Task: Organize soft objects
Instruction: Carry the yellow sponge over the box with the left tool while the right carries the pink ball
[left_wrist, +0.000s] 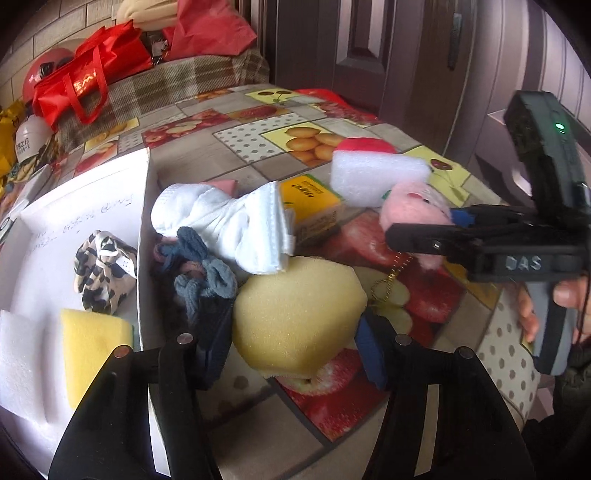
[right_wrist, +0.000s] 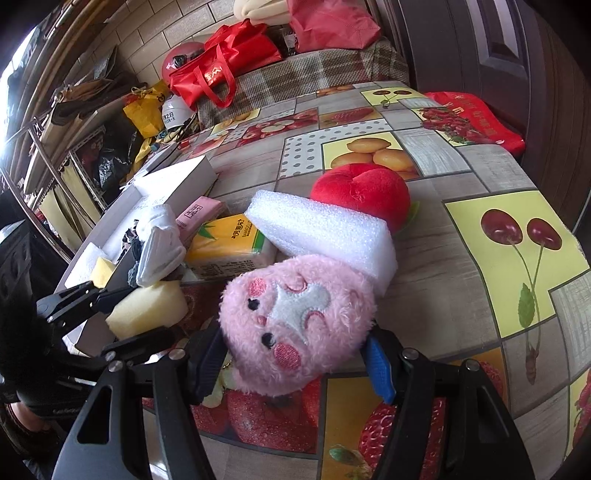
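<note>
Fruit-print tablecloth (right_wrist: 461, 177) over table; checked sofa (right_wrist: 314, 77) with red bags (right_wrist: 225, 62) behind. Left gripper (left_wrist: 291, 343) pinching yellow sponge (left_wrist: 295, 317) beside white box (left_wrist: 74, 206) at table's left edge. Right gripper (right_wrist: 295, 354) clamped on pink plush (right_wrist: 299, 317) near front edge.

You had a pale yellow sponge (left_wrist: 295, 317) at six o'clock, a leopard-print scrunchie (left_wrist: 103, 273) at nine, a white foam block (left_wrist: 376, 173) at one, and a pink plush (right_wrist: 299, 317) on the fruit-patterned tablecloth (right_wrist: 480, 177).
</note>
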